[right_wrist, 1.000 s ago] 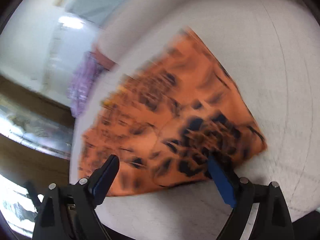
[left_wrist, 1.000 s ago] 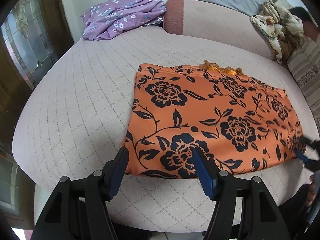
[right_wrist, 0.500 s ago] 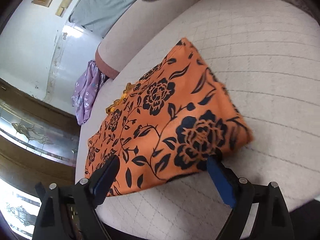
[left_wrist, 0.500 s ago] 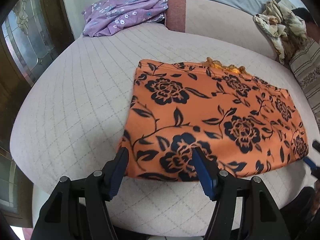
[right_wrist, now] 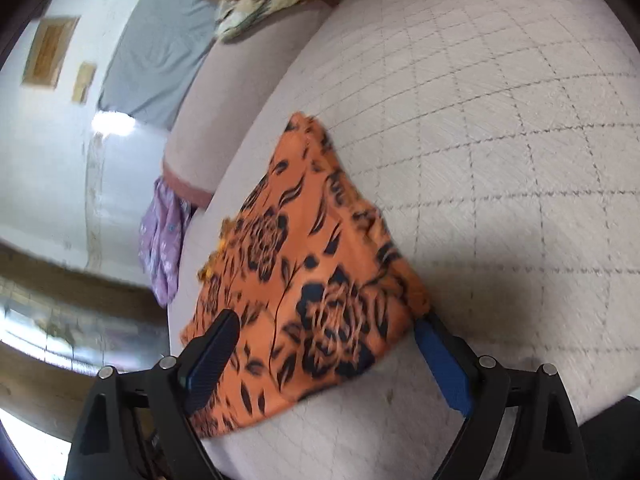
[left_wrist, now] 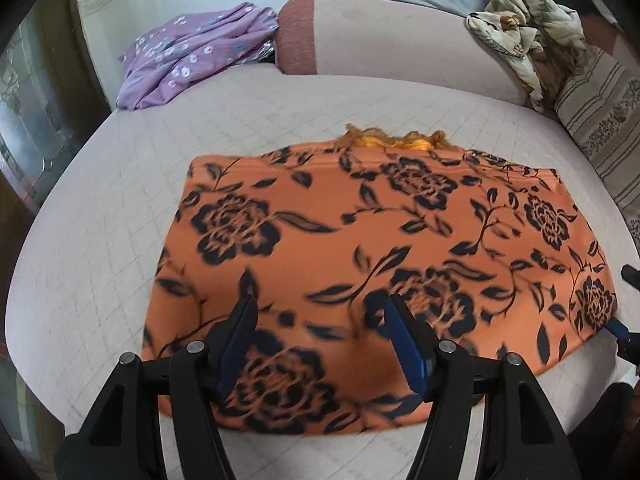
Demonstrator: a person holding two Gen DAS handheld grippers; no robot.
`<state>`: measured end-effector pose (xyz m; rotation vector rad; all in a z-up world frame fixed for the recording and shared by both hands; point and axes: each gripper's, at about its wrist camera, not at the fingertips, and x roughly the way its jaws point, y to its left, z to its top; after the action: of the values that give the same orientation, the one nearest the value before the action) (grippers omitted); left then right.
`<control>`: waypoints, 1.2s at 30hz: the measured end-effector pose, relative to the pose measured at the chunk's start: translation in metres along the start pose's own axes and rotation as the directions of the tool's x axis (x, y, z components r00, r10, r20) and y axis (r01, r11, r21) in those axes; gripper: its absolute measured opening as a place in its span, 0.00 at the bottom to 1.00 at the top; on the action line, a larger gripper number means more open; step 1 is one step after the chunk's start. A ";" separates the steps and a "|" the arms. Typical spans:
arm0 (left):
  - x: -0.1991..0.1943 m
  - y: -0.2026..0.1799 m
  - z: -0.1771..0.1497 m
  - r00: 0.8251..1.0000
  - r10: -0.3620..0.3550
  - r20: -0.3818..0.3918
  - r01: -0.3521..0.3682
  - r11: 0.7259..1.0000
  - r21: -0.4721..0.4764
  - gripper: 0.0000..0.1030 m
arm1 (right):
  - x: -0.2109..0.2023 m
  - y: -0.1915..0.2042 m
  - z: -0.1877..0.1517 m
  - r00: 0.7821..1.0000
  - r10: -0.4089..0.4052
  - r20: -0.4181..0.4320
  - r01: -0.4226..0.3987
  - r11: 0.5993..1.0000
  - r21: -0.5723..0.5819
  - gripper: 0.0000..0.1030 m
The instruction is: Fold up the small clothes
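Note:
An orange cloth with black flowers (left_wrist: 360,248) lies flat and folded on the quilted pale cushion (left_wrist: 100,240). A yellow-orange frill shows at its far edge. My left gripper (left_wrist: 320,304) hangs open over the cloth's near edge, with both blue-padded fingers above the fabric and nothing pinched. In the right wrist view the same orange cloth (right_wrist: 312,280) lies with its right end between the spread fingers of my right gripper (right_wrist: 326,322), which is open. One finger is over the fabric and the other is beside its corner. The right gripper's tip (left_wrist: 624,320) shows at the cloth's right end.
A purple flowered garment (left_wrist: 192,56) lies at the back left by the pink backrest (left_wrist: 400,36). A crumpled beige patterned cloth (left_wrist: 520,32) and a striped pillow (left_wrist: 600,128) sit at the back right. A wooden glass-panelled door (left_wrist: 36,112) stands at left. Bare cushion lies right of the cloth (right_wrist: 500,160).
Both grippers moved in over the cloth. The left one went forward from the near left corner toward the middle of the near edge. The right one rolled and now straddles the right end.

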<state>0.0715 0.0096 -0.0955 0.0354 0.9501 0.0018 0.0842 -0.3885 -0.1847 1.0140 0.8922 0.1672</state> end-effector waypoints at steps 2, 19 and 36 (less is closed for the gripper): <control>0.003 -0.007 0.004 1.000 -0.007 0.013 0.007 1.000 0.003 0.65 | -0.001 0.004 0.003 0.999 0.029 0.036 -0.030 0.999 0.018 0.83; 0.045 -0.036 0.001 1.000 0.018 -0.024 -0.016 0.997 0.073 0.74 | 0.035 0.033 0.010 0.999 -0.042 0.010 0.043 0.987 -0.153 0.31; 0.043 -0.022 0.011 0.998 -0.056 -0.040 0.057 0.998 0.028 0.77 | 0.038 0.122 0.010 0.996 -0.067 0.052 0.082 0.919 -0.386 0.15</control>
<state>0.1055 -0.0117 -0.1248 0.0354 0.9903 -0.0639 0.1485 -0.3087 -0.1076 0.6095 0.8213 0.2491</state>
